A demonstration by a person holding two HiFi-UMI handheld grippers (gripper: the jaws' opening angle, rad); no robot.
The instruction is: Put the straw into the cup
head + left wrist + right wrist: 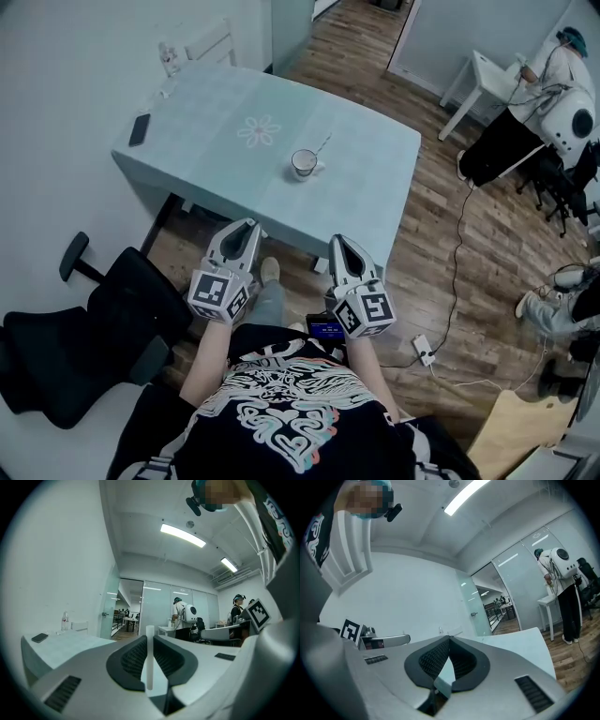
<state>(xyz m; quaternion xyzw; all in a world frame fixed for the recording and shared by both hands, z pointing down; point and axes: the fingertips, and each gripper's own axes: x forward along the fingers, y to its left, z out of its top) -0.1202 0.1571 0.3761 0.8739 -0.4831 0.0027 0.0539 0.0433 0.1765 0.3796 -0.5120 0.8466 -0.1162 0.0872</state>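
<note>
Two tools are held side by side, near the table's front edge. The left gripper is clenched on a white straw, which stands upright between its dark pads, its top just past their tips. The right gripper is closed too, its tips meeting on nothing. The cup stands on the table well ahead of both.
</note>
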